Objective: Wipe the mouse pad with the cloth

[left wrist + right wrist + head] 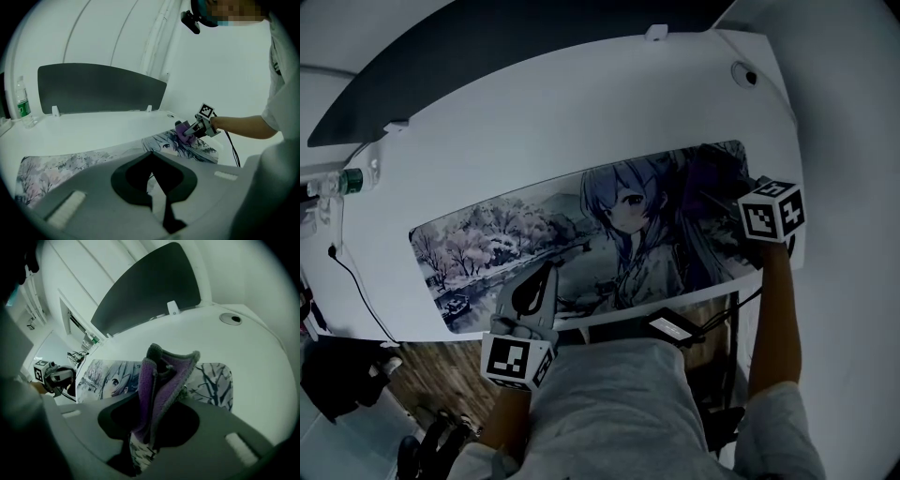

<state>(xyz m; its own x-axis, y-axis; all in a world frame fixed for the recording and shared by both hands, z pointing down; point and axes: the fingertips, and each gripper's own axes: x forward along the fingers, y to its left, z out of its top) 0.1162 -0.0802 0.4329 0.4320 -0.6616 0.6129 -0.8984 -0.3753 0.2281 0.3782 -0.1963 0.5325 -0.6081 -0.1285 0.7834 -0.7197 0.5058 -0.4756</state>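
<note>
Cloth (161, 390): one, purple with grey edging, folded. I see it clamped in the right gripper (193, 129), whose jaws are closed on its lower part. The folds stand out past the fingertips, with the long axis running along the jaws.
Cloth position: down at the right end of the mouse pad (487, 244), by the printed figure's hair. From the left gripper view it looks to touch the pad.
Mouse pad: one, long and narrow, lying flat. Its long axis runs left to right across the desk (581, 122), and its near edge follows the desk's front edge.
Left gripper (546, 274): jaws together with nothing between them, over the pad's near edge, left of centre. I cannot tell whether it presses down.
Grippers: two, well apart, one toward each end of the pad.
Bottle (22, 105): one, upright at the desk's far left, clear of the pad.
Panel (487, 47): one dark screen standing along the desk's back edge.
</note>
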